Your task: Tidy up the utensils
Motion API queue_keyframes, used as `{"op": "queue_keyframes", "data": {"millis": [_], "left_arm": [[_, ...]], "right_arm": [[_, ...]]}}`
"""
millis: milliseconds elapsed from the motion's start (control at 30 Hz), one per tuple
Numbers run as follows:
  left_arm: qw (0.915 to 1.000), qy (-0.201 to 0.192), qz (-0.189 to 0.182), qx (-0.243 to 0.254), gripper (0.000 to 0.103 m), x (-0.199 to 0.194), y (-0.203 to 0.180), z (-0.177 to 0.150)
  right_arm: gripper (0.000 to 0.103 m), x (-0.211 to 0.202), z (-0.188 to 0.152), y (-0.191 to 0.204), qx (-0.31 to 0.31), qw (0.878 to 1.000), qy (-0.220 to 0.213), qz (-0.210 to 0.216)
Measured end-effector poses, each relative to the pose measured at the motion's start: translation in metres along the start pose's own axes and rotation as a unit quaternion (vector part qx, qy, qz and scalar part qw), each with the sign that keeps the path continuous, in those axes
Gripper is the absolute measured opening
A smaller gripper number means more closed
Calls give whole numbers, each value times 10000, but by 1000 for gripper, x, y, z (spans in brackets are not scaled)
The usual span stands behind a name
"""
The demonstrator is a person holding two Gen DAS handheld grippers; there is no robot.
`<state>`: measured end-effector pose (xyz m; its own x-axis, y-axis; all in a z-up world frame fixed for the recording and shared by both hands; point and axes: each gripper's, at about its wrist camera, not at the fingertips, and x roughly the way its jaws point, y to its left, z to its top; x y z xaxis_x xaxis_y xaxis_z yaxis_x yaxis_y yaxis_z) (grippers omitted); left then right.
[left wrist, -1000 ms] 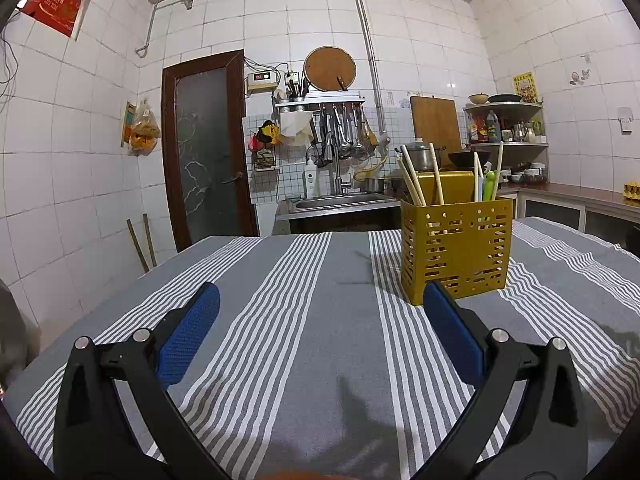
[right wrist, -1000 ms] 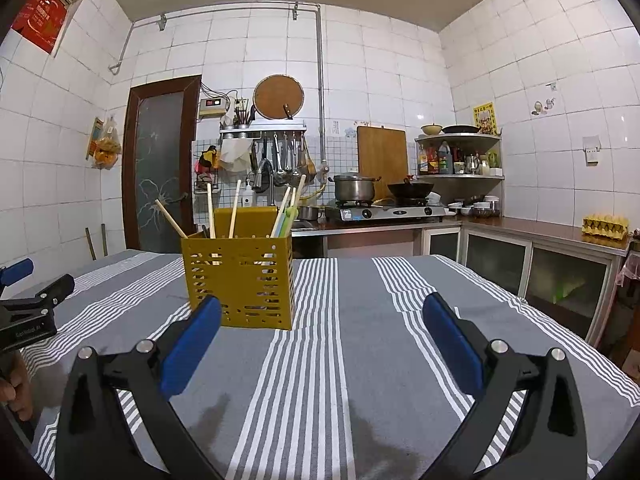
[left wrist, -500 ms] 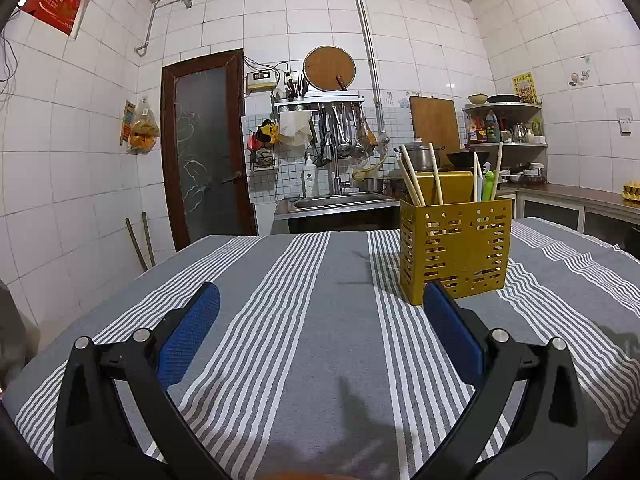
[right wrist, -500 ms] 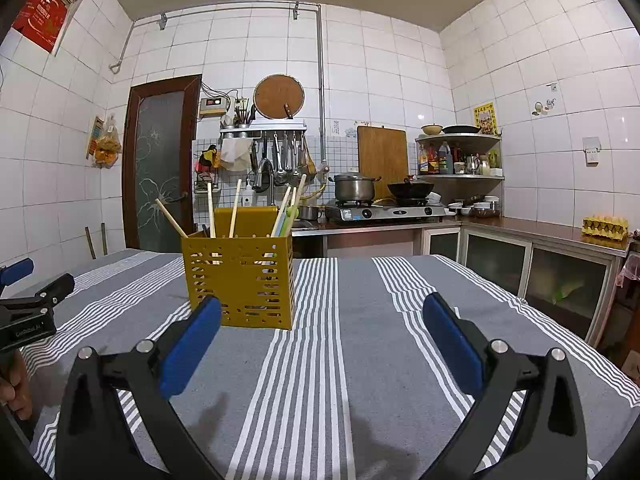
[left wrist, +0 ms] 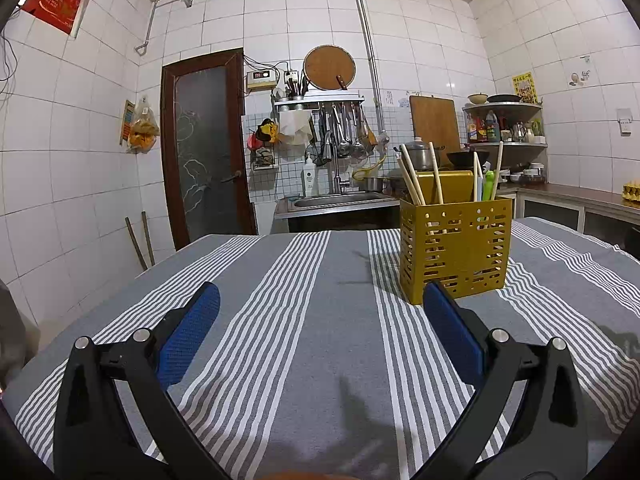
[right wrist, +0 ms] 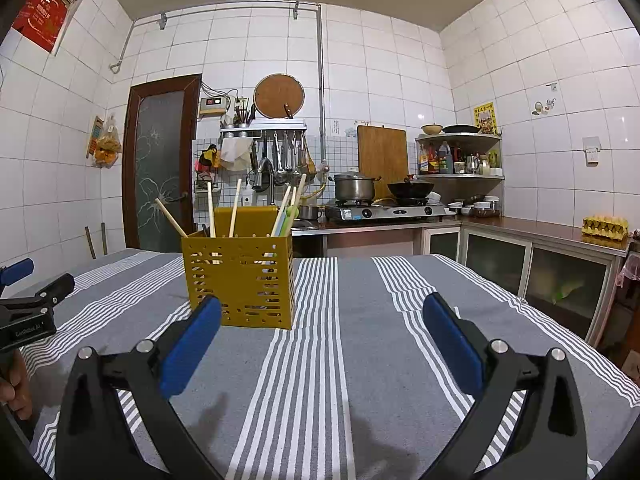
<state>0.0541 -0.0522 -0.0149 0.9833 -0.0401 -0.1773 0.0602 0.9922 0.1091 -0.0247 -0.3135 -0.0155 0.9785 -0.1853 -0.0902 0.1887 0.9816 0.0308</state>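
Nearest, the left hand-held gripper [left wrist: 320,304] is held spread and empty over the striped worktop [left wrist: 304,344]; the right hand-held gripper [right wrist: 320,312] is likewise spread, nothing pinched. Beyond them the yellow utensil caddy [right wrist: 239,280] is seen upright on the worktop, chopsticks [right wrist: 235,208] and a green utensil [right wrist: 291,216] already stood inside. No loose utensil is visible, so the sorting is judged finished or nearly so; withdrawal seems called for. Only the right view shows the stove [right wrist: 384,212]; only the left, the sink [left wrist: 340,200].
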Motion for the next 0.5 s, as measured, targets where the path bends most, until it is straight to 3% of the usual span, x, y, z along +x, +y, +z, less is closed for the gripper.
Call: {"op": "queue_keyframes", "data": {"millis": [500], "left_arm": [[10000,2,-2,-7,98,0,-1,0]], "right_arm": [[98,0,0,0,5,10000,2,2]]}}
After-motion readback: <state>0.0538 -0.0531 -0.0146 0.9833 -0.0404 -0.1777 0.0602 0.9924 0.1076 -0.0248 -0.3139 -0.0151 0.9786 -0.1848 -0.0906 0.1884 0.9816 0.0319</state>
